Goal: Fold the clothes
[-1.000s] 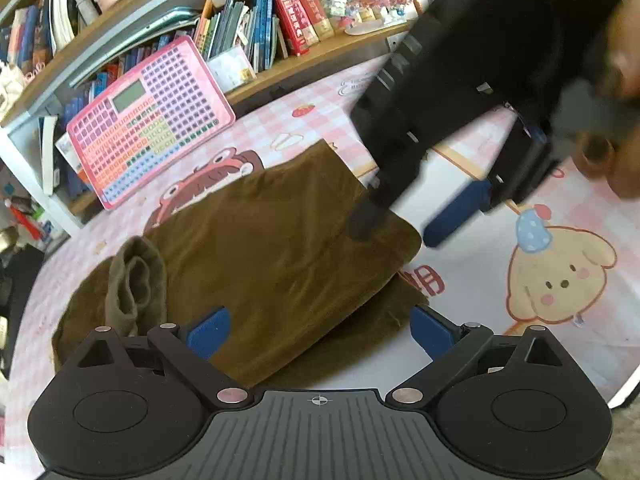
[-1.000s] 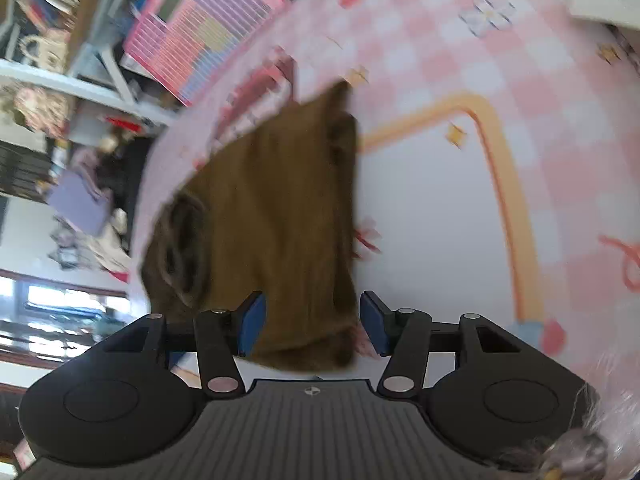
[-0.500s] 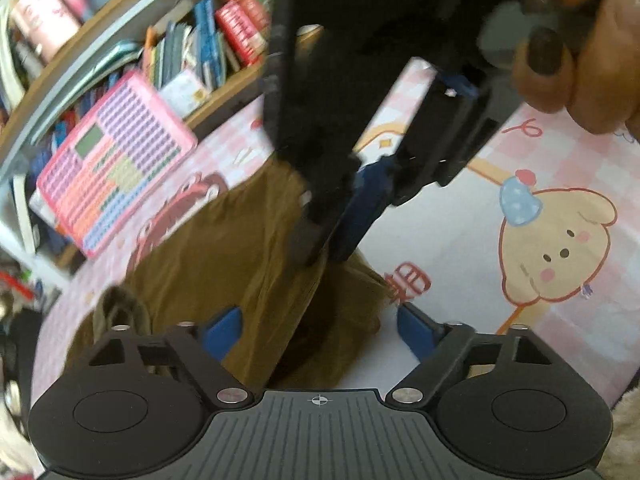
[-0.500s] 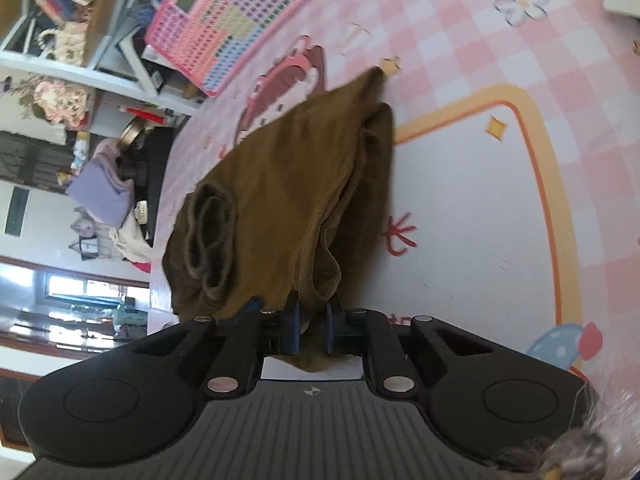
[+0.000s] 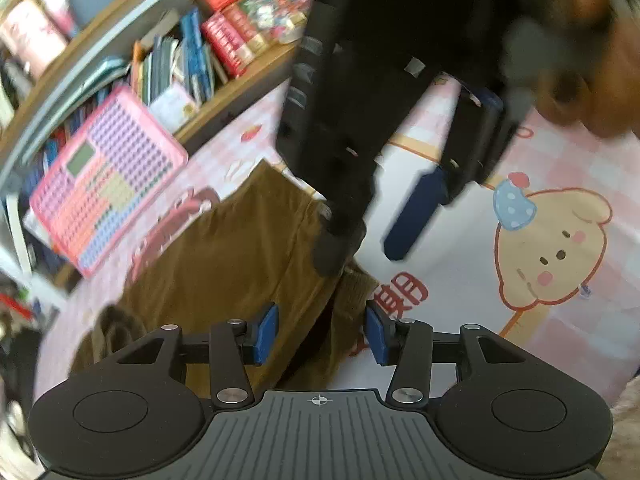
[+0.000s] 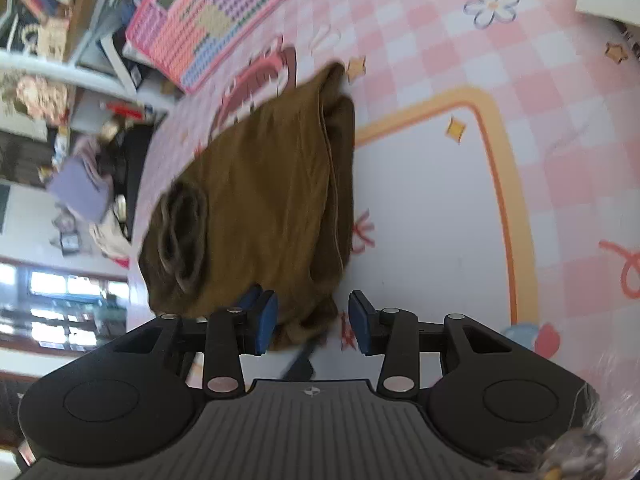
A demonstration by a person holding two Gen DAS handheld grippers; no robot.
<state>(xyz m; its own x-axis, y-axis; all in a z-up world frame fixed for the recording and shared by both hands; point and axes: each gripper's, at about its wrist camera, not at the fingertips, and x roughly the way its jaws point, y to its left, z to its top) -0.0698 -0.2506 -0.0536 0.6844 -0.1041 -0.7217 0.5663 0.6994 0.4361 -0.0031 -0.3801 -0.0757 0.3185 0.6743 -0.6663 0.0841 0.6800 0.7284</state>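
Hovering both grippers, left point(image 5: 322, 328) and right point(image 6: 312, 322), jaws parted and empty, at the near edge of the doubled brown garment point(image 6: 260, 200) on the mat point(image 6: 440, 208), we seem poised to pinch it.

You get bright, even daylight with soft shadows; a window point(image 6: 68, 304) glares white. Motion blur smears the hand point(image 5: 580, 40) and bookshelf point(image 5: 120, 60), and fisheye distortion bends every edge.
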